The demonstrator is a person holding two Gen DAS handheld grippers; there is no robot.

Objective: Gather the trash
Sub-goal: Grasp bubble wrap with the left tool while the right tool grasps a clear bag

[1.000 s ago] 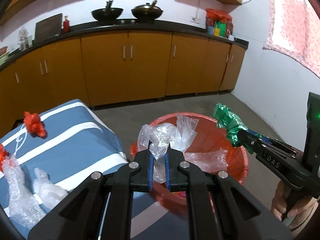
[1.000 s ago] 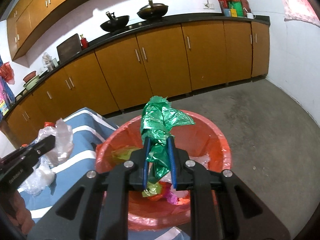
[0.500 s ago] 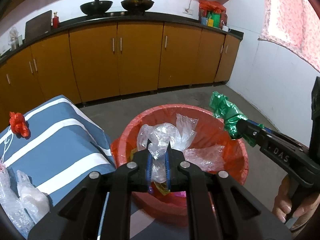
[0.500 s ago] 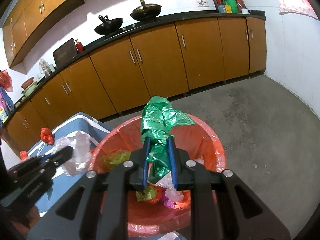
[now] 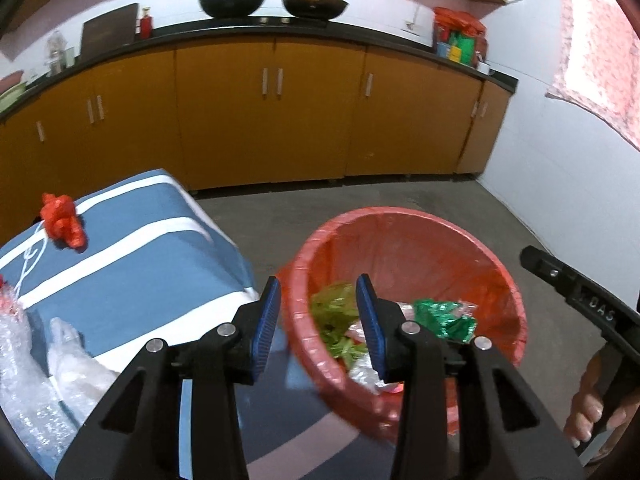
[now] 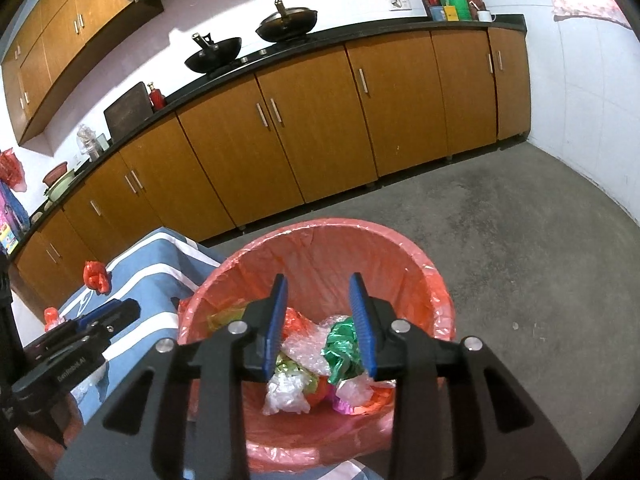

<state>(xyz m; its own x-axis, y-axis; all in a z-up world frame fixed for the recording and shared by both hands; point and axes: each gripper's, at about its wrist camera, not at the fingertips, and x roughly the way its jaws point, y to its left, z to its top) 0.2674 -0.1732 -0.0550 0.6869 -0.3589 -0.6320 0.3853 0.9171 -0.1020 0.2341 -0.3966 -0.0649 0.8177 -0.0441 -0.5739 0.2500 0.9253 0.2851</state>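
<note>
While both my tongs hang over the red-lined bin (image 6: pixel 430 280), neither grips anything: left gripper (image 5: pixel 318 322) spread wide, right gripper (image 6: pixel 320 324) spread wide too. Green foil wrapper (image 6: pixel 340 344) lies in the bin below and between the right fingers, crumpled, shiny, on top of clear bubble plastic (image 6: pixel 306 350). From the left view it sits just right of my fingers. Red scrap (image 5: pixel 62 220) and clear plastic (image 5: pixel 76 364) lie on the striped blue cloth (image 5: pixel 132 272).
</note>
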